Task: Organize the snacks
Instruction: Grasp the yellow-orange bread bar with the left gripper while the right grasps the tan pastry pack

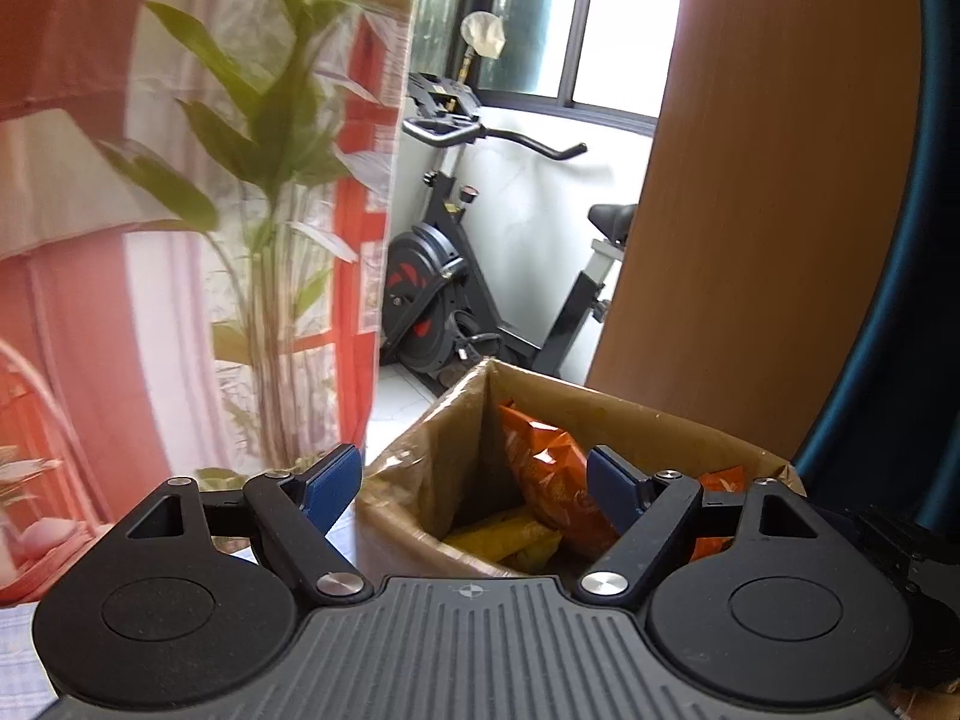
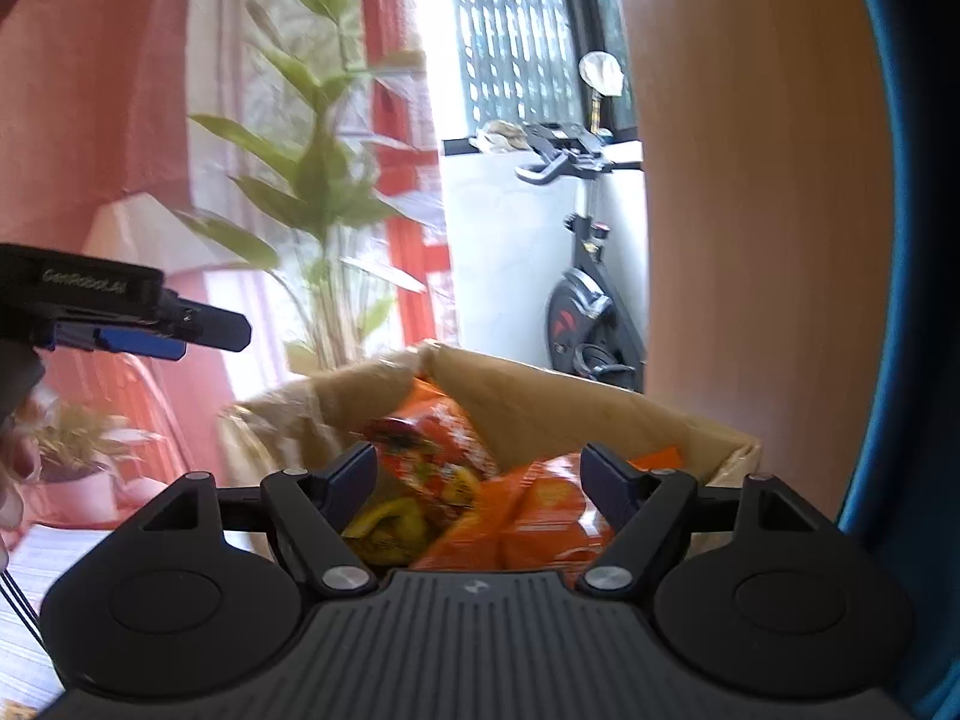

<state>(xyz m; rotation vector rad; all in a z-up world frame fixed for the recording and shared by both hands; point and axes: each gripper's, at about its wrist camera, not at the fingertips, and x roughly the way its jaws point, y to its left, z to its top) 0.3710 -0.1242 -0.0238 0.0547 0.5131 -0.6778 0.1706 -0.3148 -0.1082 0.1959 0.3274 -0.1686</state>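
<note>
Cardboard box [image 1: 600,414] near centre, orange snack packs [image 2: 540,510] and a yellow pack [image 1: 510,540] piled inside | left tool [image 1: 474,486] wide, holds nothing, above box's left corner | right tool [image 2: 477,480] wide, empty, over packs | risk: tall leaning orange pack may tip over the box's left rim if nudged

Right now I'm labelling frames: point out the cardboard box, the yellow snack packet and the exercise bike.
cardboard box [image 1: 630,414], left wrist view, inner far wall.
yellow snack packet [image 1: 510,540], left wrist view, middle of its top face.
exercise bike [image 1: 420,294], left wrist view, flywheel housing.
</note>
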